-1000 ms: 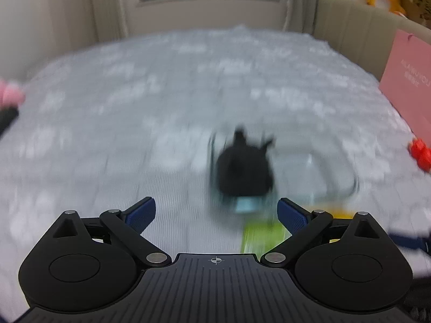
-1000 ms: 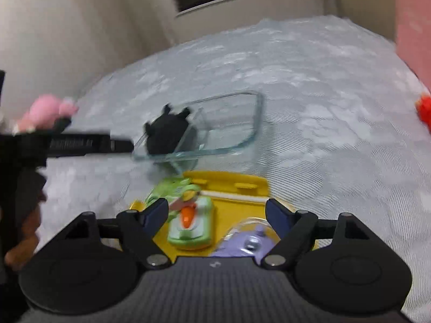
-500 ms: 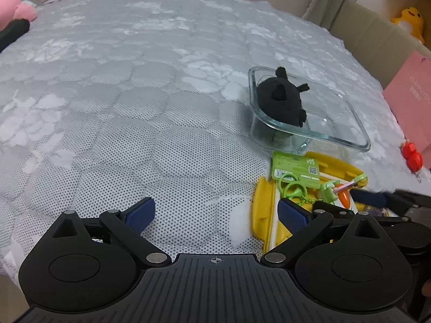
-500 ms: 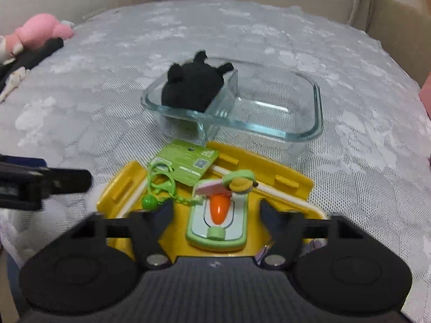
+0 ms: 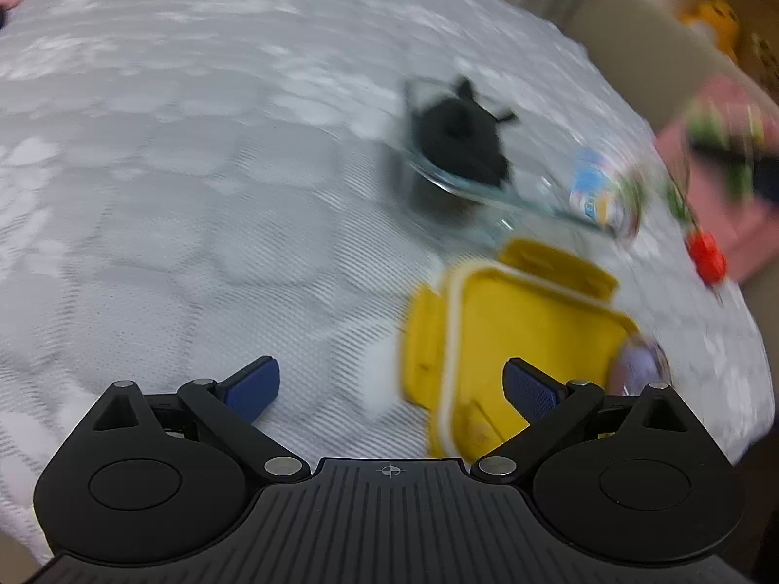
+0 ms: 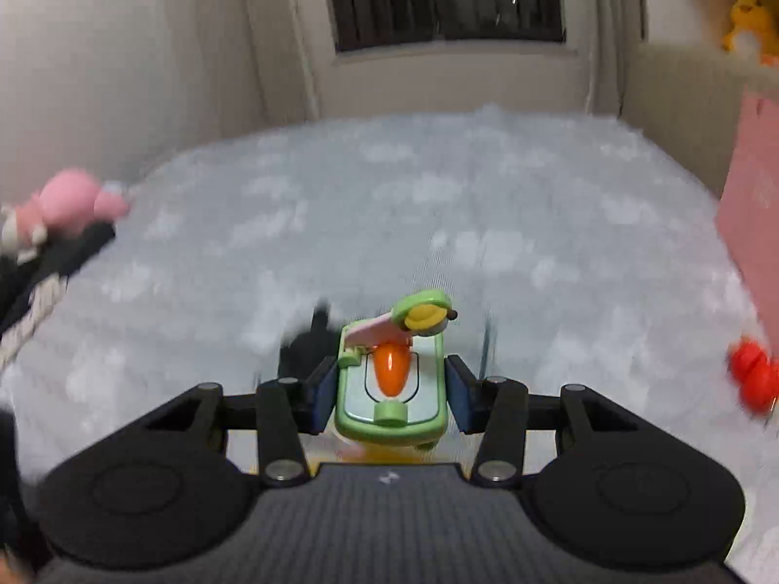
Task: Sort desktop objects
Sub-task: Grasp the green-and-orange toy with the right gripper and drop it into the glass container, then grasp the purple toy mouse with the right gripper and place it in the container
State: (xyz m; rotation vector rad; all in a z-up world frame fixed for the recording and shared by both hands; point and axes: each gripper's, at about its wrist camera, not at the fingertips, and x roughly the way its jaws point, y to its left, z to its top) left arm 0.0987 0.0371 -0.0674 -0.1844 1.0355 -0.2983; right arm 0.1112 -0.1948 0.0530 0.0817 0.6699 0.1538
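Note:
My right gripper (image 6: 389, 389) is shut on a green toy (image 6: 392, 389) with an orange carrot on it, held up above the bed. In the left wrist view the right gripper with that toy shows blurred at the far right (image 5: 725, 155). My left gripper (image 5: 392, 384) is open and empty, low over the white quilt (image 5: 194, 194), its right finger above the yellow lid (image 5: 516, 331). Beyond the lid stands a glass dish (image 5: 530, 185) with a black plush toy (image 5: 462, 141) in its near end. A round purple item (image 5: 642, 365) lies on the lid's right corner.
A red toy (image 5: 706, 253) lies at the bed's right edge, also in the right wrist view (image 6: 754, 374). A pink bag (image 6: 750, 214) leans at the right. A pink plush (image 6: 73, 204) and dark things lie at the left. A yellow plush (image 6: 750, 24) sits far right.
My right gripper has shut on the green toy and lifted it off the yellow lid. The green tag and keyring left the lid too. My left gripper has shifted toward the lid.

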